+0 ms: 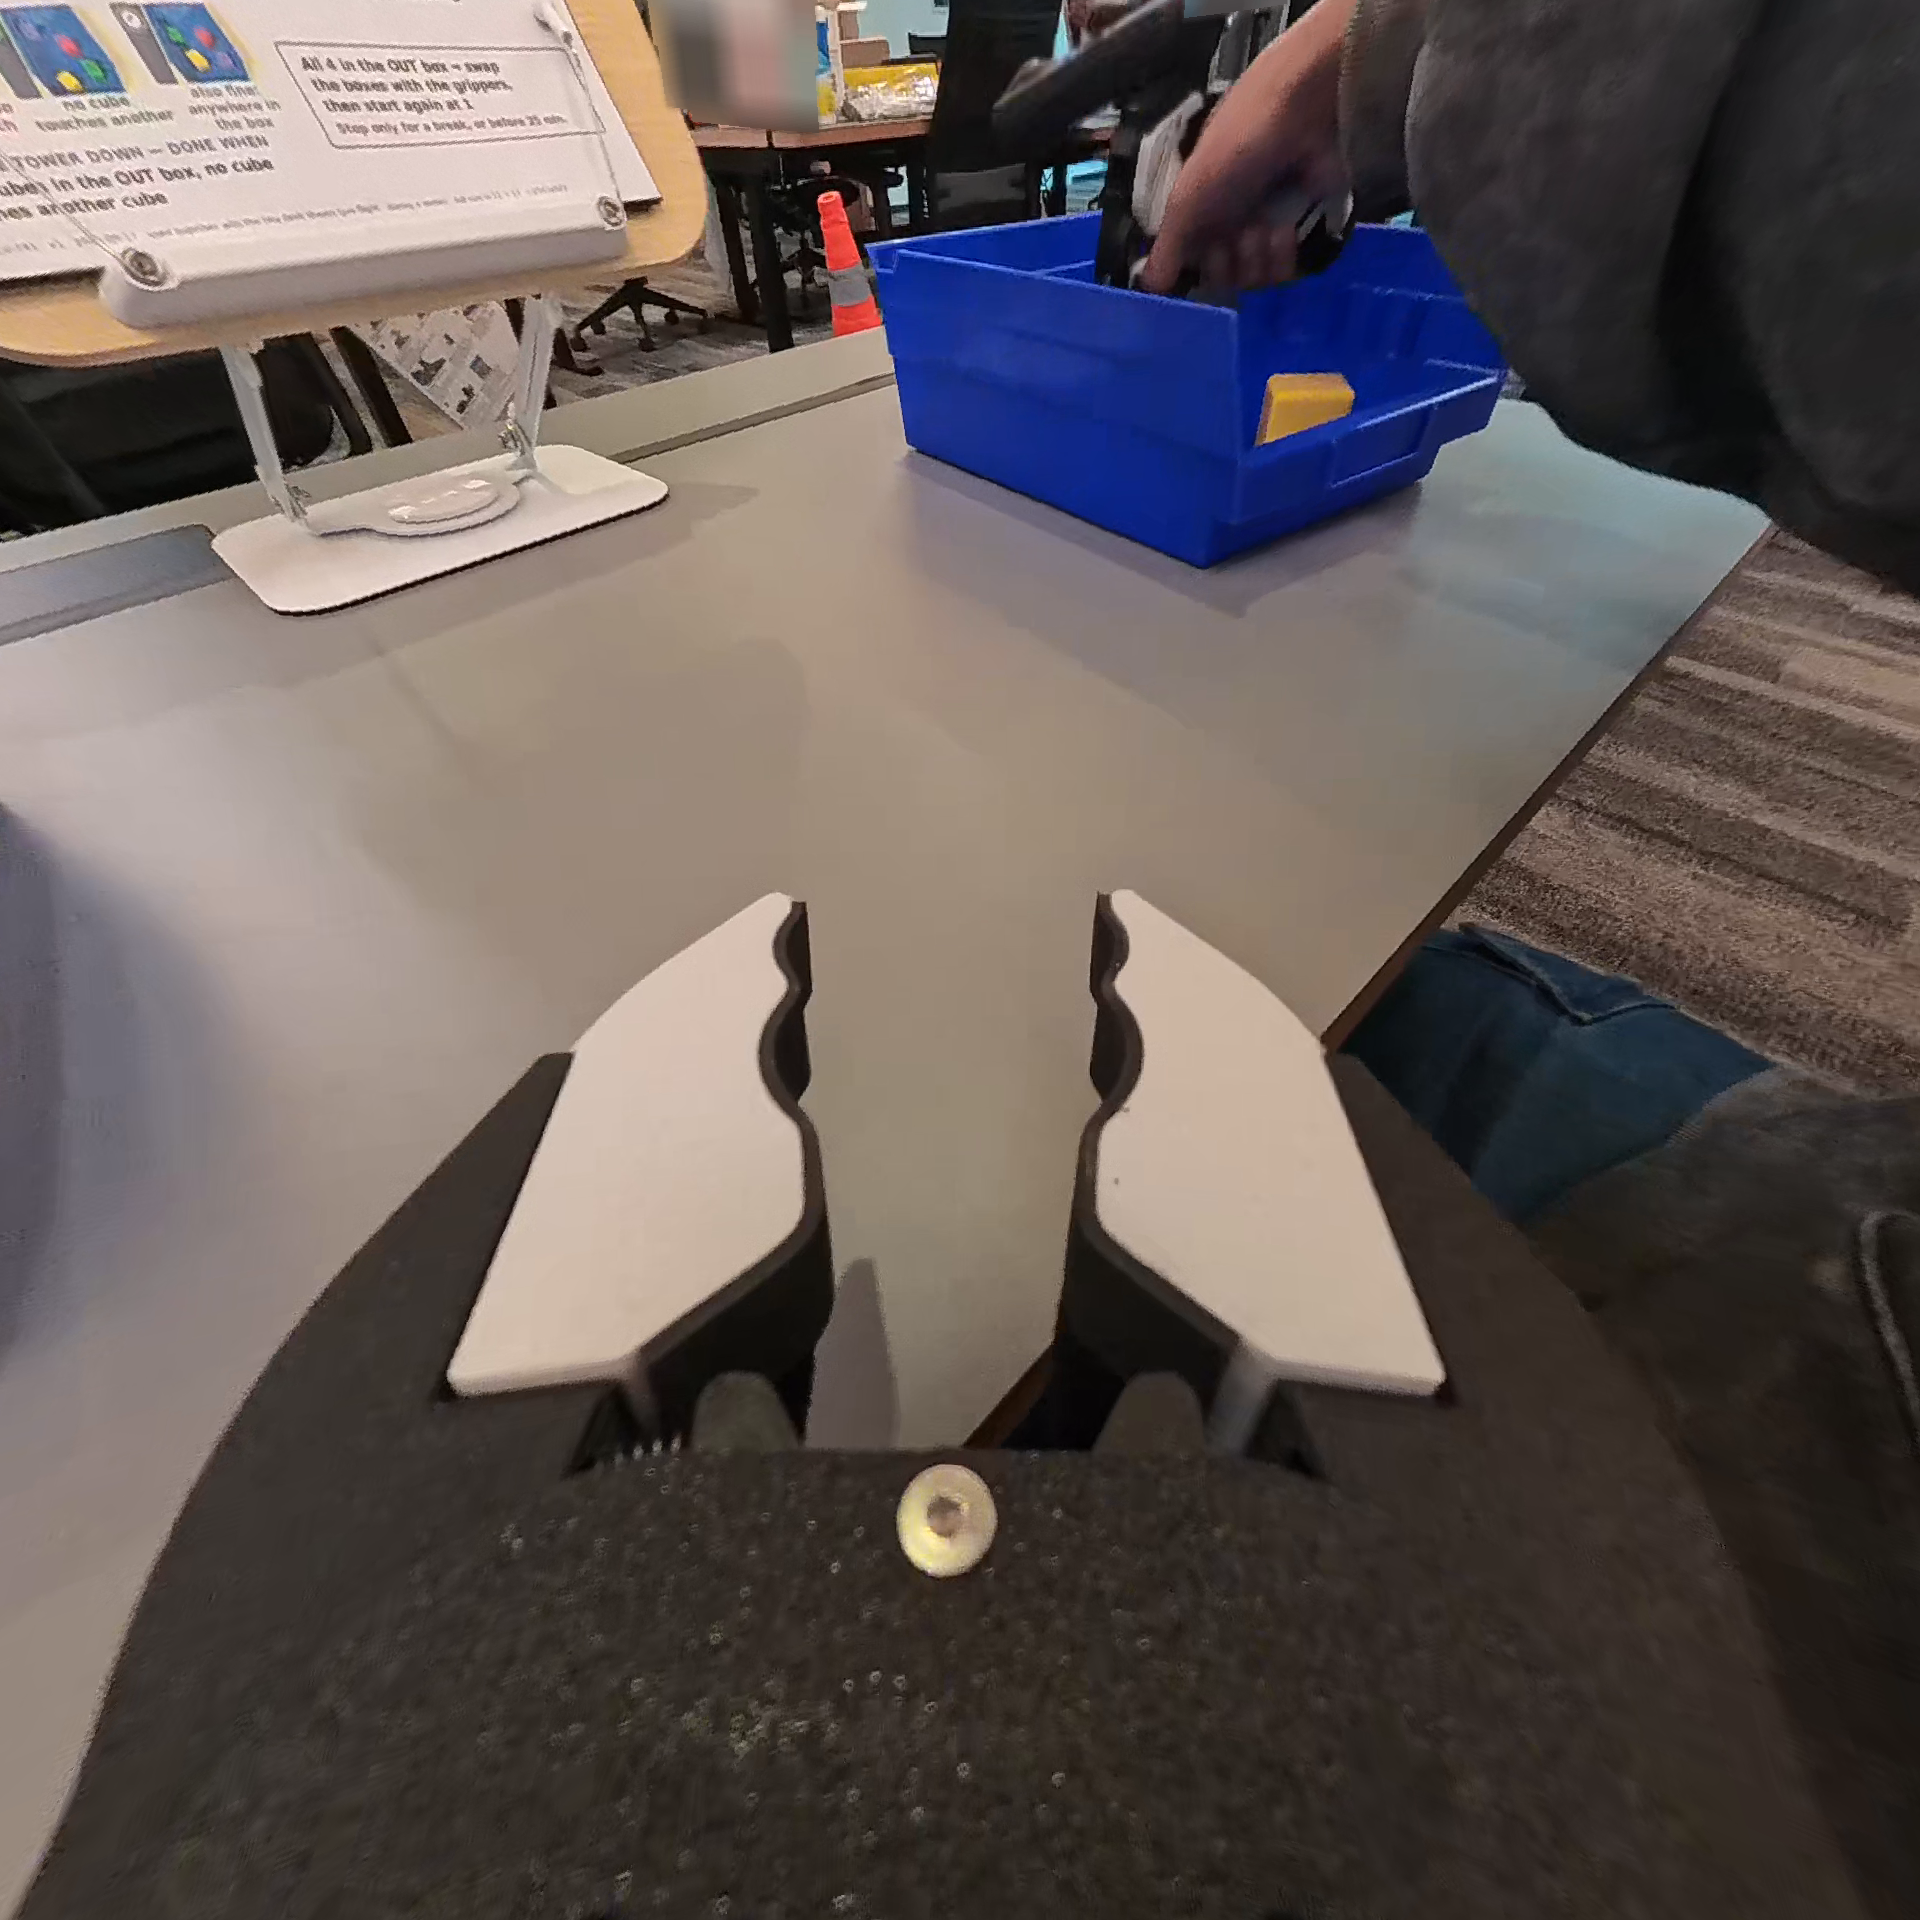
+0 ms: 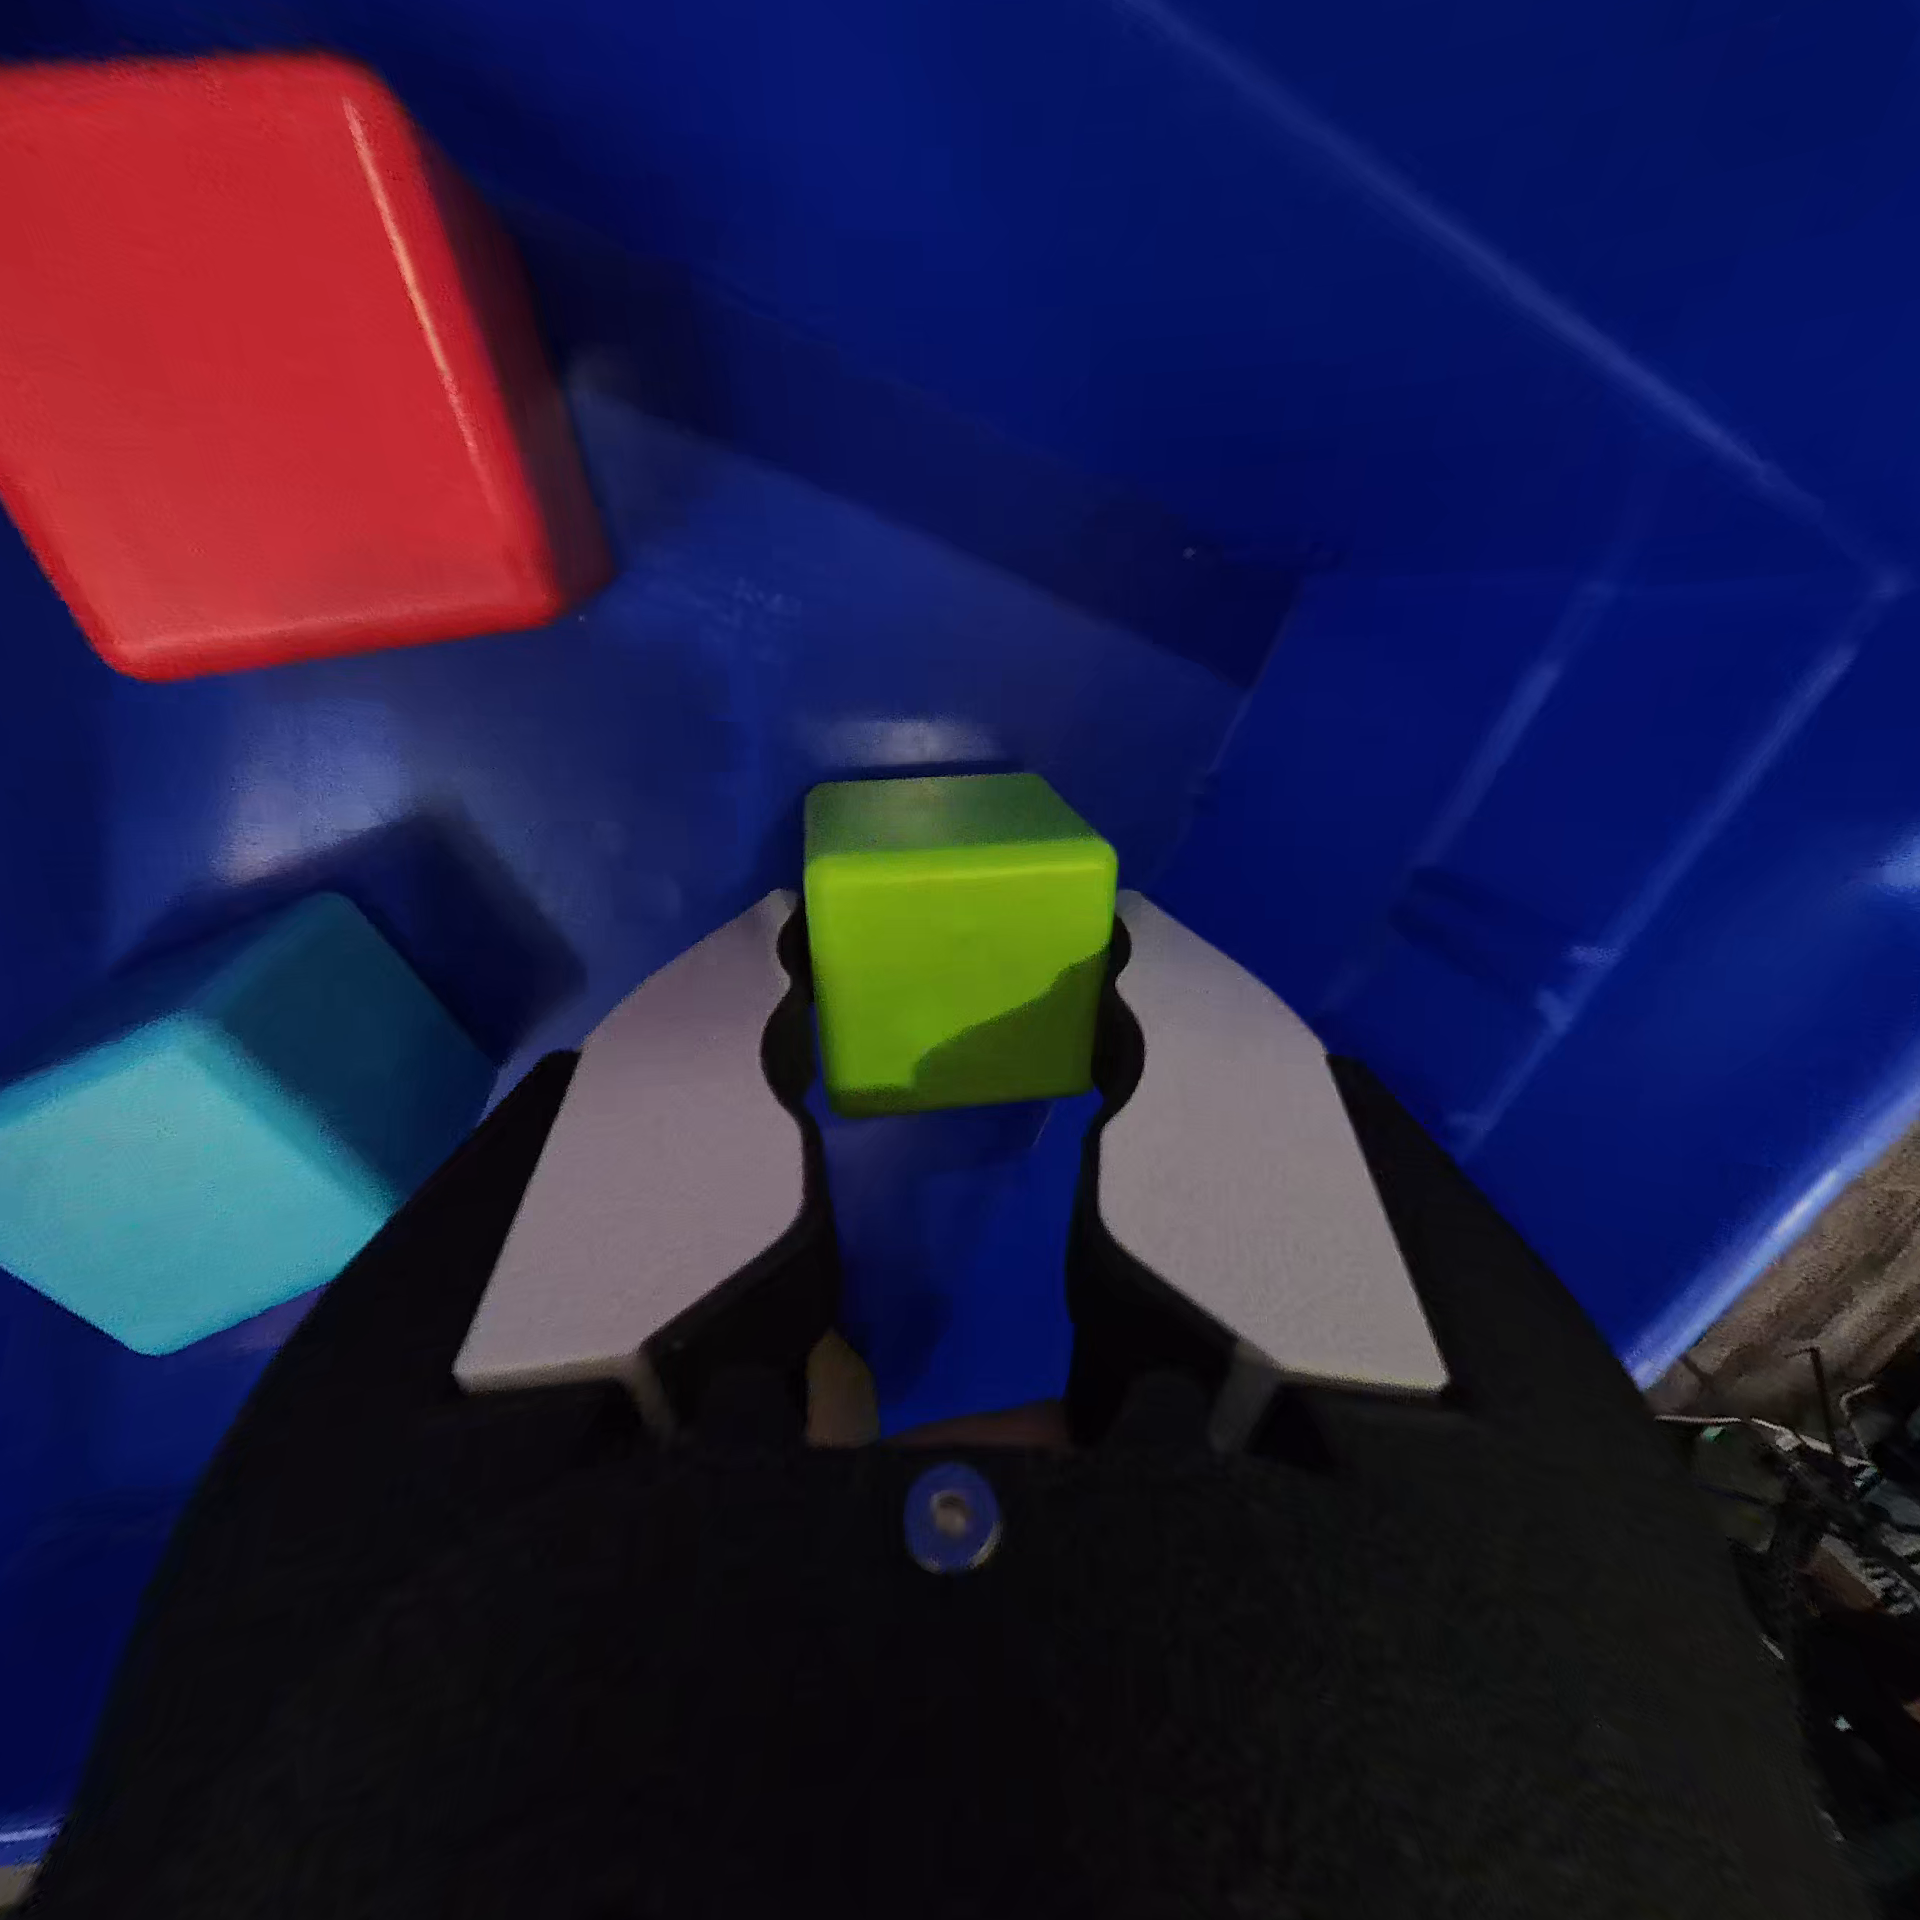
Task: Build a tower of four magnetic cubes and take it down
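Note:
In the right wrist view my right gripper (image 2: 951, 920) is inside the blue bin (image 2: 1455, 416), with its fingers pressed against both sides of a green cube (image 2: 956, 956). A red cube (image 2: 260, 353) lies at the upper left of the bin and a teal cube (image 2: 187, 1132) at the lower left. In the left wrist view my left gripper (image 1: 945, 920) is open and empty above the grey table (image 1: 727, 727). The blue bin (image 1: 1091, 405) stands at the far right, and a yellow cube (image 1: 1304, 403) shows through its front opening. A hand holds the right gripper (image 1: 1127, 255) down in the bin.
An instruction board (image 1: 312, 156) on a white stand (image 1: 436, 520) is at the far left of the table. The table's right edge (image 1: 1558, 790) drops to carpet. A person's leg (image 1: 1538, 1049) is close by my left gripper. An orange cone (image 1: 847, 270) stands beyond the table.

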A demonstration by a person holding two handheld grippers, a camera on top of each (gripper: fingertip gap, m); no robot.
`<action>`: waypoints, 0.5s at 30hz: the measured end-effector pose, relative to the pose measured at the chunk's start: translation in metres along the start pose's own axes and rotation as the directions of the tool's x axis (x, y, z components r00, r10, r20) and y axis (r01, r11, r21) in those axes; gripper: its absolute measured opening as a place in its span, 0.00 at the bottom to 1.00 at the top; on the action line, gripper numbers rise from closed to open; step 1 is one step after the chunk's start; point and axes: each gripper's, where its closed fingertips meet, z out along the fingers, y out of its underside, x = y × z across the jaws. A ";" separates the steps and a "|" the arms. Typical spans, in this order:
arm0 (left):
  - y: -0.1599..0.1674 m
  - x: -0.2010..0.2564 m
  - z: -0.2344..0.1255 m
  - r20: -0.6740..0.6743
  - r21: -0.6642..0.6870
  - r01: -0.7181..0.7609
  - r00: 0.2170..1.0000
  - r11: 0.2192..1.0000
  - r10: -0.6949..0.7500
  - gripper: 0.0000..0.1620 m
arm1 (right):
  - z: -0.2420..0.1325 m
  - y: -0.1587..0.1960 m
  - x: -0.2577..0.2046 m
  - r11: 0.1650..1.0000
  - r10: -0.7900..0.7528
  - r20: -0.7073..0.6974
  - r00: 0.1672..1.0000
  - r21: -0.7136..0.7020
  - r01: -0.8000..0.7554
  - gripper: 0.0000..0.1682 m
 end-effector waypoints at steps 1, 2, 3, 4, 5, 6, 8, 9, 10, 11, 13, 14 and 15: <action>-0.001 -0.001 -0.001 -0.002 0.006 0.012 1.000 1.000 -0.012 0.32 | 0.001 -0.001 0.002 1.000 -0.005 -0.012 1.000 0.006 0.005 0.32; -0.001 -0.002 -0.002 -0.001 0.012 0.024 1.000 1.000 -0.024 0.32 | -0.002 -0.004 0.004 1.000 -0.001 -0.023 1.000 0.028 0.002 0.34; -0.002 -0.004 -0.003 0.001 0.017 0.037 0.999 0.999 -0.037 0.32 | -0.006 -0.006 0.003 0.999 0.007 -0.014 1.000 0.048 -0.006 0.37; -0.003 -0.006 -0.004 0.003 0.024 0.051 0.999 0.998 -0.051 0.32 | -0.015 -0.008 0.003 0.997 0.005 -0.012 1.000 0.073 -0.004 0.40; -0.004 -0.008 -0.005 0.006 0.032 0.065 0.998 0.997 -0.066 0.32 | -0.029 -0.012 0.004 0.993 -0.005 -0.036 0.999 0.121 0.009 0.40; -0.005 -0.011 -0.006 0.010 0.039 0.078 0.997 0.996 -0.078 0.32 | -0.049 -0.016 0.003 0.979 -0.012 -0.063 0.998 0.201 0.025 0.40; -0.008 -0.015 -0.009 0.022 0.057 0.091 0.996 0.994 -0.092 0.32 | -0.102 -0.018 -0.013 0.908 -0.009 -0.075 0.997 0.416 0.039 0.40; -0.010 -0.018 -0.011 0.035 0.069 0.092 0.995 0.993 -0.094 0.32 | -0.132 -0.013 -0.030 0.844 -0.016 -0.056 0.998 0.534 0.043 0.39; -0.012 -0.021 -0.012 0.056 0.086 0.089 0.994 0.992 -0.094 0.34 | -0.160 -0.004 -0.053 0.761 -0.033 -0.021 0.999 0.648 0.039 0.38; -0.015 -0.026 -0.014 0.082 0.108 0.079 0.993 0.991 -0.088 0.36 | -0.185 0.010 -0.082 0.665 -0.075 0.032 0.997 0.747 0.026 0.37; -0.023 -0.031 -0.020 0.116 0.160 0.056 0.990 0.986 -0.075 0.36 | -0.214 0.052 -0.154 0.510 -0.228 0.194 0.954 0.858 -0.053 0.33; -0.027 -0.033 -0.022 0.130 0.185 0.052 0.989 0.981 -0.077 0.36 | -0.220 0.075 -0.192 0.464 -0.323 0.292 0.900 0.878 -0.119 0.30; -0.031 -0.035 -0.025 0.139 0.206 0.055 0.987 0.977 -0.085 0.37 | -0.219 0.099 -0.226 0.455 -0.399 0.388 0.831 0.871 -0.188 0.30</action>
